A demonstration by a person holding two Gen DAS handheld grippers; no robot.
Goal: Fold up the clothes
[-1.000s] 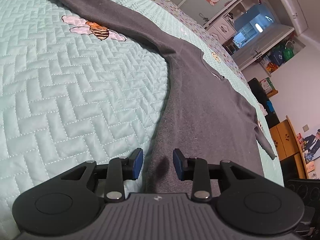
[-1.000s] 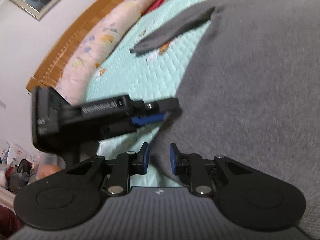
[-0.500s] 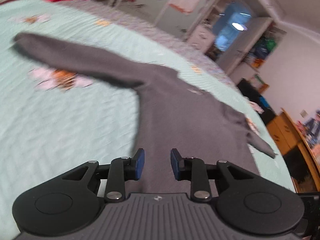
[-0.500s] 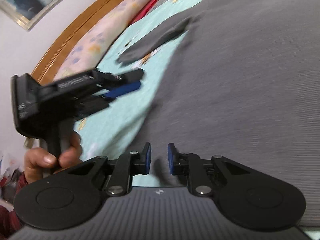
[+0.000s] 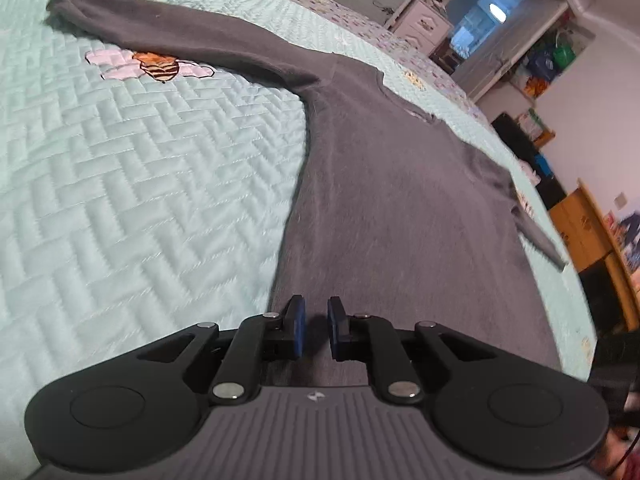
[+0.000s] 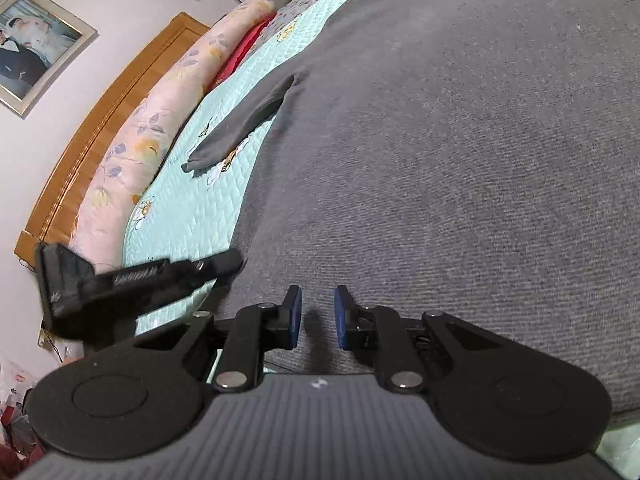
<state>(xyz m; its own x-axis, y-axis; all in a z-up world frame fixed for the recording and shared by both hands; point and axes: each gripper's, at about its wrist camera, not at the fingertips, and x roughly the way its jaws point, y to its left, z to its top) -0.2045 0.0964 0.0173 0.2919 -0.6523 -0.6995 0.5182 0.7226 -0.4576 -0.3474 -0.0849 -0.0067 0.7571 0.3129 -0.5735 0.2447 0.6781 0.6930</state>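
left gripper (image 5: 316, 326): we were closing narrow jaws over the sweater (image 5: 400, 208) hem, nothing pinched yet | right gripper (image 6: 317, 316): parted slightly, empty, above hem | sweater: spread flat on bed (image 5: 140, 200), sleeves out | progress: we judged no fold made

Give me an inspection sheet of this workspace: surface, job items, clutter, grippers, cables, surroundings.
Surface: mint quilted bedspread with bee embroidery.
Job's things: grey sweater spread flat, one sleeve stretched out sideways, the other sleeve near the bed edge.
Clutter: long floral pillow and something red by the headboard.
Grippers: left gripper over the sweater's hem near its side edge, jaws closing, a narrow gap between the pads; right gripper over the hem, narrow gap, no fabric seen pinched.
Cables: nothing seen.
Surroundings: wooden headboard, framed photo, white shelving, wooden cabinet.
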